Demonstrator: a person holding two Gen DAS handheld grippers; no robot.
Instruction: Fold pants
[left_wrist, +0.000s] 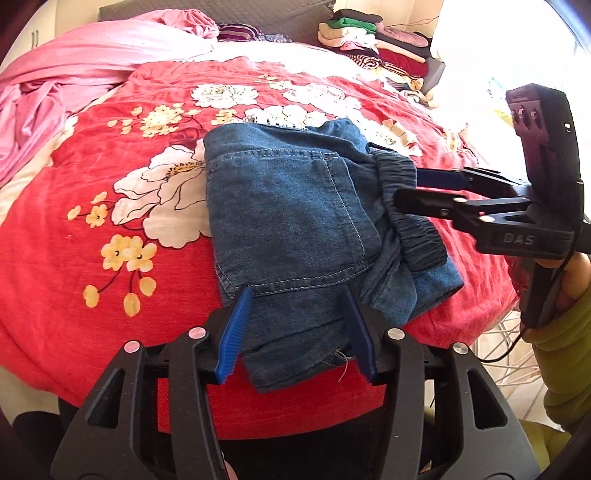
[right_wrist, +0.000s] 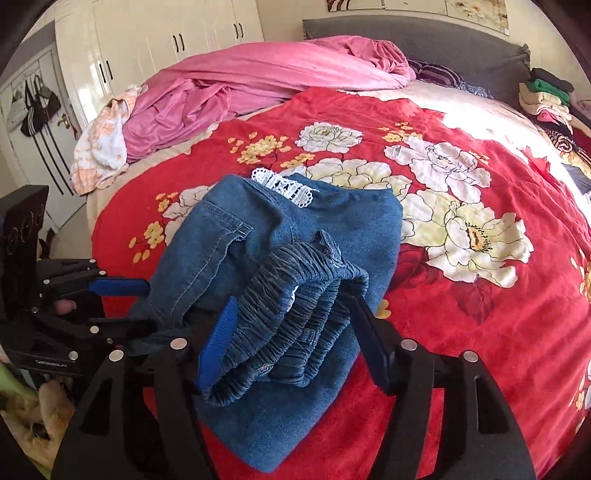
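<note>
Blue denim pants (left_wrist: 288, 206) lie folded into a compact bundle on the red floral blanket (left_wrist: 110, 177), back pocket up. Their gathered elastic waistband (right_wrist: 295, 295) is bunched on top at the near side. My left gripper (left_wrist: 297, 332) stands open, its blue pads either side of the bundle's near hem edge, without pinching it. My right gripper (right_wrist: 291, 328) is open too, and its jaws straddle the waistband. From the left wrist view the right gripper (left_wrist: 410, 188) reaches in from the right at the waistband (left_wrist: 410, 221). From the right wrist view the left gripper (right_wrist: 144, 306) sits at the pants' (right_wrist: 229, 240) left edge.
A crumpled pink sheet (right_wrist: 258, 81) lies across the far side of the bed. A stack of folded clothes (left_wrist: 373, 44) stands at the far right corner. White lace fabric (right_wrist: 284, 186) peeks out behind the pants. Wardrobe doors (right_wrist: 166, 40) are behind. A green sleeve (left_wrist: 565, 350) holds the right gripper.
</note>
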